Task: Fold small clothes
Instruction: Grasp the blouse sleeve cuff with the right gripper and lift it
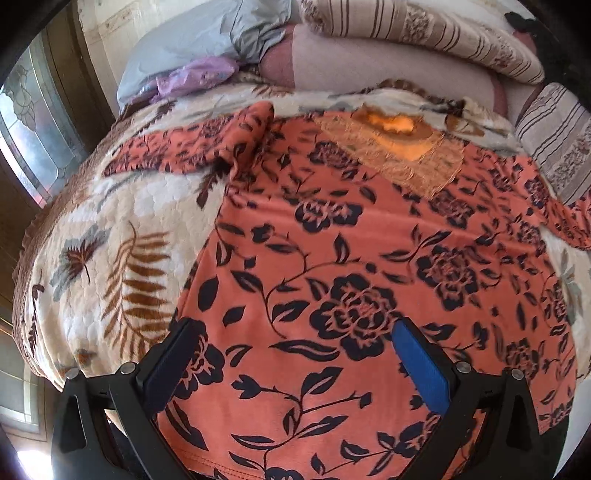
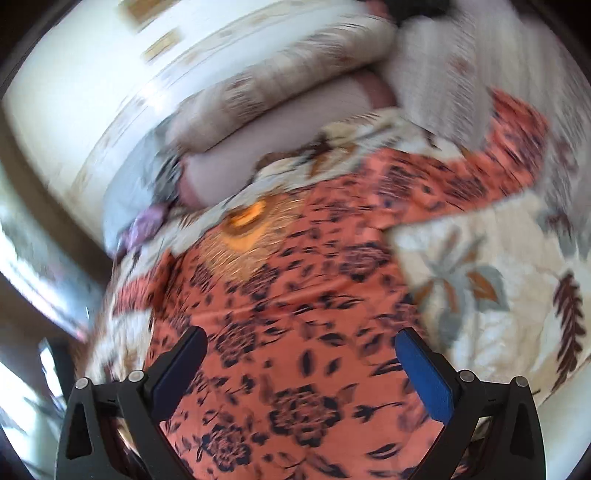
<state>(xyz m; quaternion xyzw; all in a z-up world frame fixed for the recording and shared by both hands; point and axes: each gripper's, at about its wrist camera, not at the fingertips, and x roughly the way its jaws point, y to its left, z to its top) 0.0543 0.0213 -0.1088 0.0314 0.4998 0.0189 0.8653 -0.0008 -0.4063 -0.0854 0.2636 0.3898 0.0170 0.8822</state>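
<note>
Your left gripper [image 1: 295, 336] and right gripper [image 2: 301, 341] hover with jaws spread wide over the coral floral top [image 1: 351, 258], its hem cropped, no readable label, right view blurred.

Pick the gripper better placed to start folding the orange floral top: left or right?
Left, probably. The left gripper hangs open over the orange floral top near its hem, sharp view. The right gripper is open too, but badly motion-blurred.

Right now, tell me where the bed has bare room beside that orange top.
Bare leaf-print blanket lies left of the orange floral top, below its spread sleeve, and again on the top's other side. The far end is crowded with stacked striped bedding and a grey pillow.
</note>
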